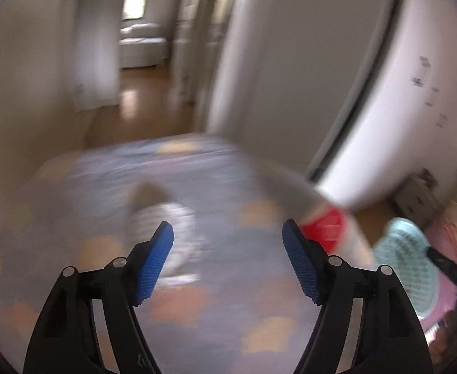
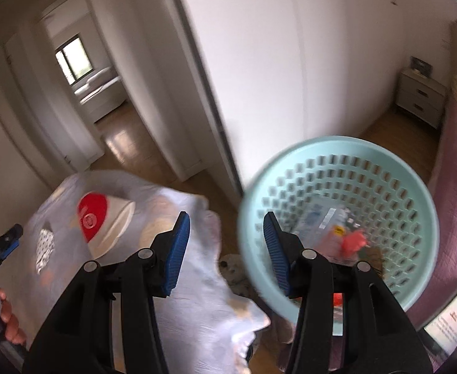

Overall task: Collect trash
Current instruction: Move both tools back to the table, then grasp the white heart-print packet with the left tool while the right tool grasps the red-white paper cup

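Observation:
A red and white paper cup (image 2: 102, 222) lies on its side on a table covered with a pale patterned cloth (image 2: 194, 280); it also shows blurred in the left wrist view (image 1: 325, 226). A small dotted wrapper (image 2: 44, 251) lies left of the cup and shows ahead of my left gripper (image 1: 166, 227). My left gripper (image 1: 228, 258) is open and empty above the cloth (image 1: 216, 280). My right gripper (image 2: 227, 249) is open and empty, between the table edge and a light blue basket (image 2: 409, 193) that holds several pieces of trash (image 2: 353, 240). The basket rim (image 1: 406, 265) shows at the right of the left view.
A white sliding wardrobe door (image 2: 291, 62) stands behind the basket. A doorway (image 2: 85, 71) leads to another room. A bed with a pink cover (image 2: 453, 218) is at the right, with a bedside cabinet (image 2: 421, 96) beyond. A lit screen (image 2: 453, 314) sits at lower right.

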### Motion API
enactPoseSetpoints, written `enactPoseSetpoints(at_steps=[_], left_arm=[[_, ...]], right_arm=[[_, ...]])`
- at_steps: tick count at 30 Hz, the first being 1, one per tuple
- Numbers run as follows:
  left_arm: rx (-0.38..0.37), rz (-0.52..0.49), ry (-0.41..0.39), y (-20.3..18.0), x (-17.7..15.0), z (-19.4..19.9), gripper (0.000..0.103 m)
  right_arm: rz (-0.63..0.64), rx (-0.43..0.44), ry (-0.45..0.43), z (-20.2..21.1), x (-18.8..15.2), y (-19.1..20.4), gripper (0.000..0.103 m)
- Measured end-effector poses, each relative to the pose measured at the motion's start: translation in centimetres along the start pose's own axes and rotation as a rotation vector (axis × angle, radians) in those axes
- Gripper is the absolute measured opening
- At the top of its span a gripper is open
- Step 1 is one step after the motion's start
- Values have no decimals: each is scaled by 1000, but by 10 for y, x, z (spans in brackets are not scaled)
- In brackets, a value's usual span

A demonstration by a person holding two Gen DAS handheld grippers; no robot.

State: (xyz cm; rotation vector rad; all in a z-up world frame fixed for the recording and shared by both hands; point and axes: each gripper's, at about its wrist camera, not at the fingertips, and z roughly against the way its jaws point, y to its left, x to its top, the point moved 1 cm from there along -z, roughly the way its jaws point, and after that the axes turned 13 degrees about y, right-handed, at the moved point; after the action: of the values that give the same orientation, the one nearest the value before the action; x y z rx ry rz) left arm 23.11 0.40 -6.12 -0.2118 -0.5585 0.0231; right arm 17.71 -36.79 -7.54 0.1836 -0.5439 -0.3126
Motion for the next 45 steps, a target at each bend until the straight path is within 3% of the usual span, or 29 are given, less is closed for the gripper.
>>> enactPoseSetpoints(at_steps=[3, 8, 15, 16, 20, 23, 33, 35, 42, 45], left_arm=[[33, 63, 36, 31, 0, -19, 71], [9, 85, 52, 49, -3, -33, 71], [53, 13, 61, 40, -12, -43, 71], [50, 3, 59, 39, -13, -44, 70], [117, -55, 57, 27, -20, -46, 39], [111, -82, 51, 23, -23, -44, 24], [75, -55, 49, 28, -24, -44, 23], [65, -50, 50, 29, -24, -44, 23], [32, -27, 54, 34, -23, -44, 23], [24, -20, 54, 36, -23, -44, 23]], right_arm=[[52, 39, 9, -12, 4, 23, 52], [145, 76, 35, -32, 11, 58, 54], [226, 112, 75, -65, 23, 94, 62], [233, 124, 81, -70, 25, 97, 65], [238, 151, 104, -83, 35, 104, 69], [239, 175, 127, -93, 41, 107, 70], [269, 266, 215, -117, 43, 120, 75], [293, 277, 223, -116, 40, 127, 74], [408, 293, 187, -101, 29, 156, 38], [435, 280, 153, -88, 26, 164, 34]])
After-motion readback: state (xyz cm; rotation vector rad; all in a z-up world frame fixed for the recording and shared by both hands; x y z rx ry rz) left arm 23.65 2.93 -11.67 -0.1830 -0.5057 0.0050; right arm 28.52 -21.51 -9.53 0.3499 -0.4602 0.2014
